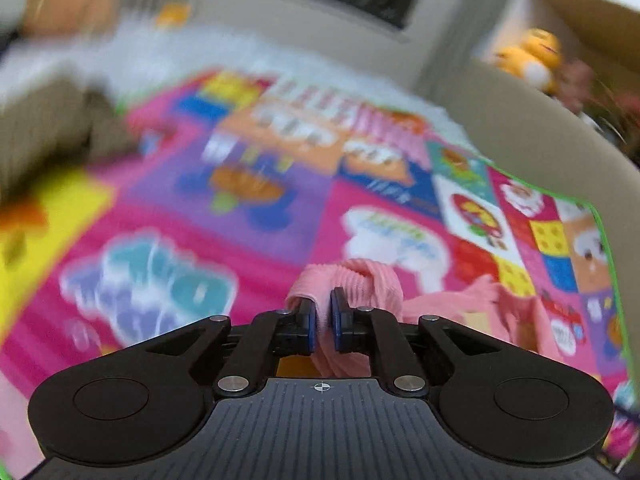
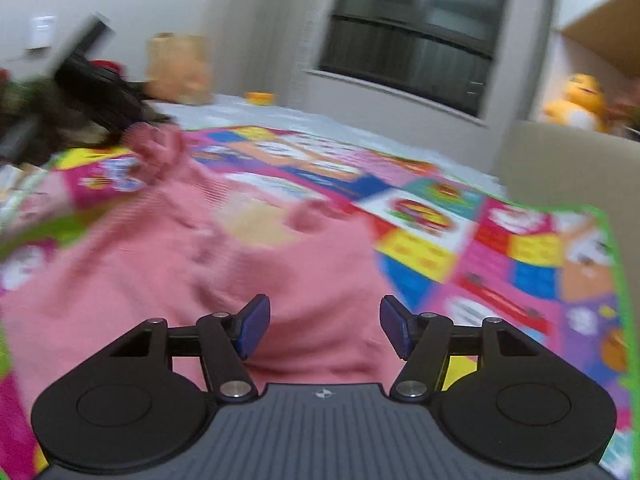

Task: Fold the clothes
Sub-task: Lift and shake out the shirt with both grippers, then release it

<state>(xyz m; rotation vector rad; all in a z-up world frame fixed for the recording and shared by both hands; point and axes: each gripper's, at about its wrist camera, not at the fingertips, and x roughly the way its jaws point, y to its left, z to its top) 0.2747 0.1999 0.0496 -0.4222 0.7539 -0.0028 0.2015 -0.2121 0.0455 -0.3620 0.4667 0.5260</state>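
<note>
Dark window (image 2: 412,40) in pale wall, beige sofa arm (image 2: 568,168), colourful play mat (image 2: 500,248)

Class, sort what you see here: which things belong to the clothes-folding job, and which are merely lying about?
Belongs to the job:
- pink garment
- left gripper, shut on its ribbed edge
- right gripper, open above it

Lying about:
- colourful play mat
- yellow plush toy
- paper bag
- cardboard box

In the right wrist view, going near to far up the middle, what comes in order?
Right gripper, open → pink garment → colourful play mat → white cover → dark window.
</note>
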